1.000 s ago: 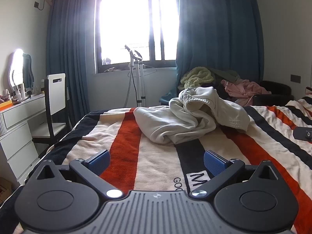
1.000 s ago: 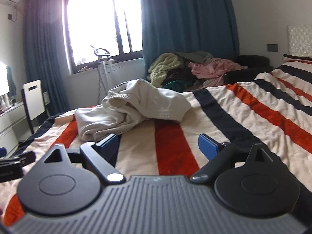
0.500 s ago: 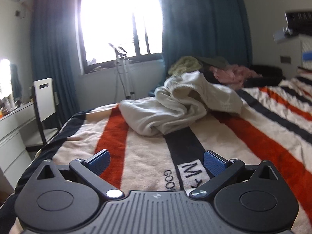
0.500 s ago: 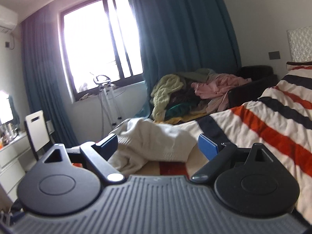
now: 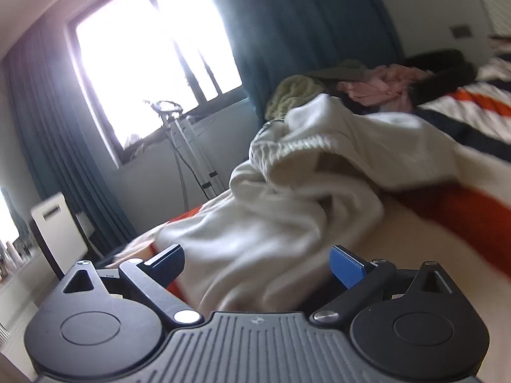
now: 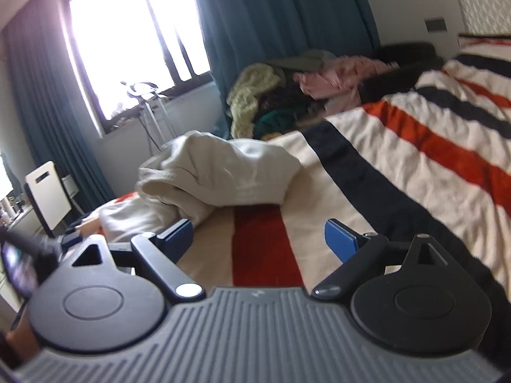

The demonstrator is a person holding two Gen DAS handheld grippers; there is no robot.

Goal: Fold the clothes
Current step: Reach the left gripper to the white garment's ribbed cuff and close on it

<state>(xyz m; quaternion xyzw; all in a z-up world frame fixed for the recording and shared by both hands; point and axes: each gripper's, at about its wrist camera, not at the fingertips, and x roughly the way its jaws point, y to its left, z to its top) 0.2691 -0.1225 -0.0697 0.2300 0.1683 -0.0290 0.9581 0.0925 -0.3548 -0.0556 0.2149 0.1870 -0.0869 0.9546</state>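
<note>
A crumpled cream garment (image 5: 297, 198) with a ribbed band lies in a heap on the striped bed (image 5: 472, 210). My left gripper (image 5: 257, 263) is open, its blue pads level with the near edge of the cloth, which fills the space just ahead of them. In the right wrist view the same cream garment (image 6: 220, 172) lies ahead and to the left. My right gripper (image 6: 258, 237) is open over a red stripe of the bed (image 6: 415, 166), a short way from the cloth, nothing between its fingers.
A pile of other clothes (image 6: 293, 89), green, pink and dark, lies beyond the bed by the blue curtain (image 6: 281, 25). A bright window (image 5: 150, 63), a metal stand (image 5: 188, 150) and a white chair (image 5: 59, 226) are at the left.
Both views have tilted and closed in on the cream garment. My left gripper has come right up to the cloth; the right has dropped lower over the bed. Both stayed open.
</note>
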